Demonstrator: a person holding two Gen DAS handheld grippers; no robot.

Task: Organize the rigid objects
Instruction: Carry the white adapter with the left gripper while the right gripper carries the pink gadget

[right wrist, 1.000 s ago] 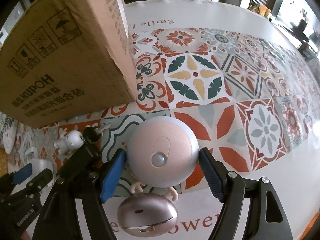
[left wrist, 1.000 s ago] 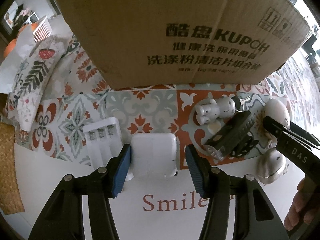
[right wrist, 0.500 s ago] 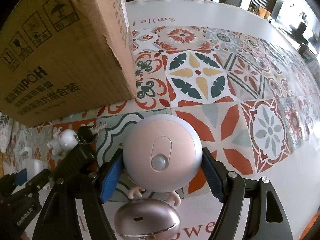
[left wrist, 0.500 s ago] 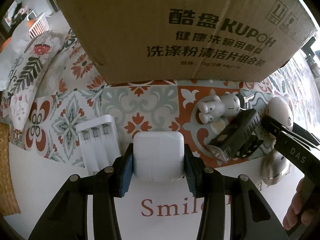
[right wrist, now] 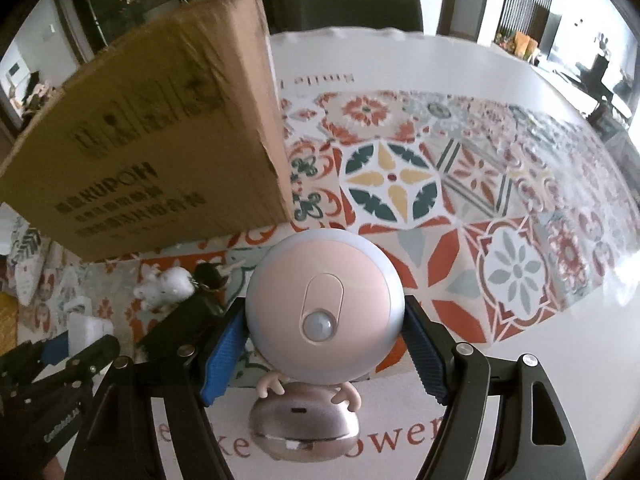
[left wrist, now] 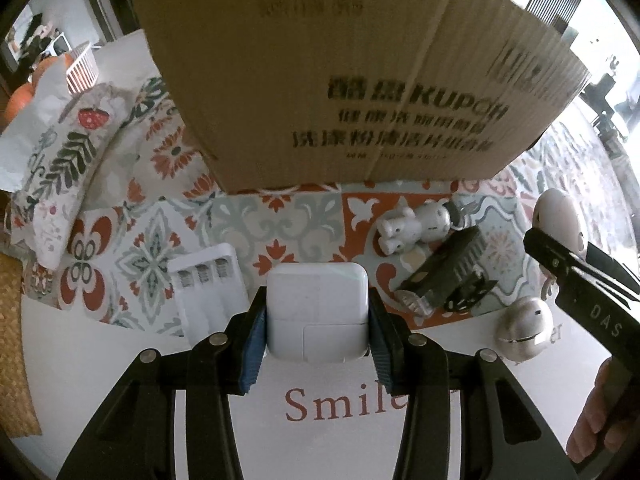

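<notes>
My left gripper [left wrist: 316, 316] is shut on a white square power adapter [left wrist: 317, 310], held just above the table. My right gripper [right wrist: 324, 344] is shut on a round pink night light [right wrist: 324, 312] with small arms and a sensor button; it also shows at the right edge of the left wrist view [left wrist: 558, 216]. A large cardboard box [left wrist: 352, 88] stands behind both and fills the left of the right wrist view [right wrist: 152, 152].
On the patterned tablecloth [right wrist: 400, 184] lie a white battery charger [left wrist: 208, 296], a white figure keychain [left wrist: 416, 224], a black bike light [left wrist: 448, 272] and a silver egg-shaped gadget [left wrist: 520, 332]. A floral pillow [left wrist: 60, 160] lies at the left.
The left jaws closed onto the adapter, the right jaws onto the night light. Both objects have risen slightly, and the box looks lower in both views.
</notes>
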